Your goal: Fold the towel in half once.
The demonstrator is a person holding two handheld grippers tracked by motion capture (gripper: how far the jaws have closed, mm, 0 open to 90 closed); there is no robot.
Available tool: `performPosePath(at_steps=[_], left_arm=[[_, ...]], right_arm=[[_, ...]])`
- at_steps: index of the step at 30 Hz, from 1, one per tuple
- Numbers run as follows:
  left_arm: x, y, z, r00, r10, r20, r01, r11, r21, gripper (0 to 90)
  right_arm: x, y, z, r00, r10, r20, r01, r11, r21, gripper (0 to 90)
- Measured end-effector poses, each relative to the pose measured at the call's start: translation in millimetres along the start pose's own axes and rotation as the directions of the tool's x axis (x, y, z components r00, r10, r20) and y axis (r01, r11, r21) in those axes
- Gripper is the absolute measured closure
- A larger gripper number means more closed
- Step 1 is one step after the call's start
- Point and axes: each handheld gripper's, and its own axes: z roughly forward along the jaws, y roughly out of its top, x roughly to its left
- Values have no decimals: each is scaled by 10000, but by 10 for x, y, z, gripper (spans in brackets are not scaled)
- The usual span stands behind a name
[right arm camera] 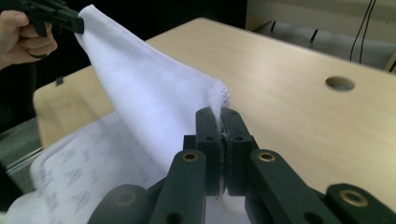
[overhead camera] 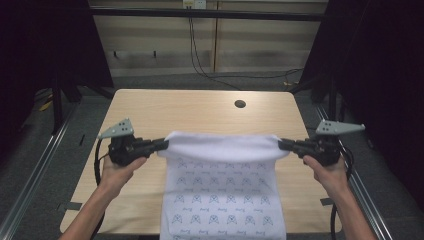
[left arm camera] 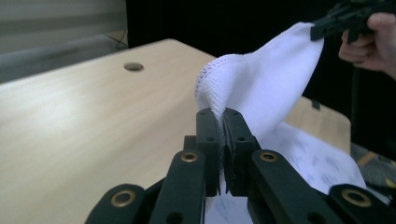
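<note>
White printed cloth (overhead camera: 225, 190) hangs lifted above the near half of the light wooden tabletop (overhead camera: 200, 107), its upper edge stretched between both claws. Left claw (overhead camera: 164, 144) is clamped on the cloth's left corner, right claw (overhead camera: 281, 143) on the right corner. The lower part trails over the near tabletop edge. Bare wood lies open beyond, up to the round cable hole (overhead camera: 240, 104).

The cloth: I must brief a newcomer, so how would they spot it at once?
On the wooden table, look at the near middle. The cloth lies there with its far edge lifted between the left tongs and right tongs. It alone is white, printed with small blue figures.
</note>
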Motion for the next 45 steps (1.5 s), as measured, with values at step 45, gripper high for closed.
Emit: performPosePath(at_steps=[45], left_arm=[[1262,-604,1259,9495,-1262,-2873,2030,9452,2558,880]], right_arm=[[-755,-700,1476,9645,866,2496,-1667,9325,3205,876]])
